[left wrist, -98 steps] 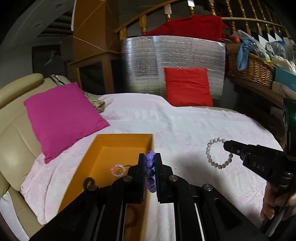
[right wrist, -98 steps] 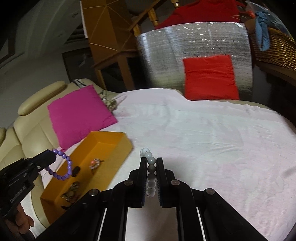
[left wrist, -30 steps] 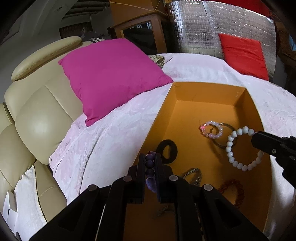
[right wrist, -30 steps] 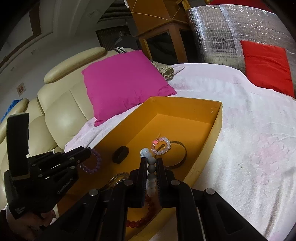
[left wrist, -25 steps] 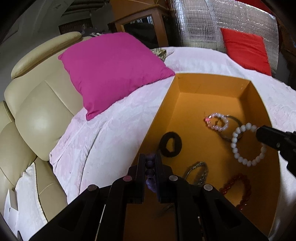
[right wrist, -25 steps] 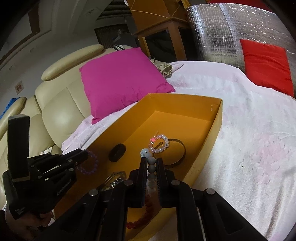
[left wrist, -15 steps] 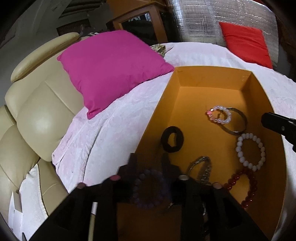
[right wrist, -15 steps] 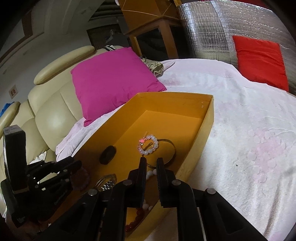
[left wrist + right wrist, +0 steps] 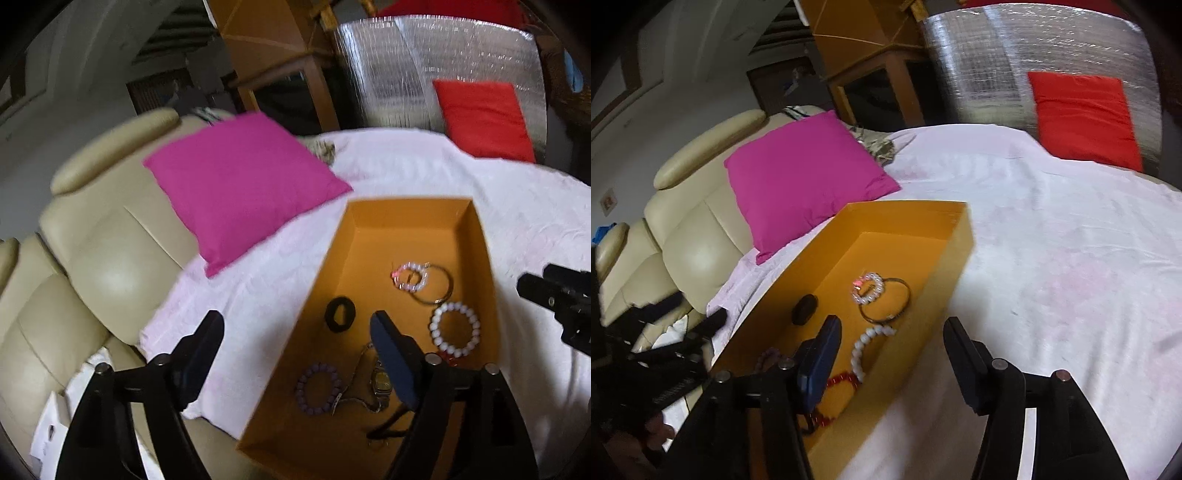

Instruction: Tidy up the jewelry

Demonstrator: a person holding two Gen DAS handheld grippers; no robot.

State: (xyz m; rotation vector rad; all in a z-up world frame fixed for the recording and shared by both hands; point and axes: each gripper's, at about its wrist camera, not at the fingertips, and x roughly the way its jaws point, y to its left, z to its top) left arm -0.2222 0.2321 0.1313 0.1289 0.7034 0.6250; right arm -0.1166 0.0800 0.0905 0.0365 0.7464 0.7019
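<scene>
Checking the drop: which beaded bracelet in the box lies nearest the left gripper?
The purple bracelet, at the box's near end; the white and pink ones lie farther back.

Orange box on a white sheet, bracelets inside; purple bracelet at six o'clock

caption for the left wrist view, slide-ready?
Left claw open above the orange box; purple bracelet and white bracelet lie inside.
</scene>
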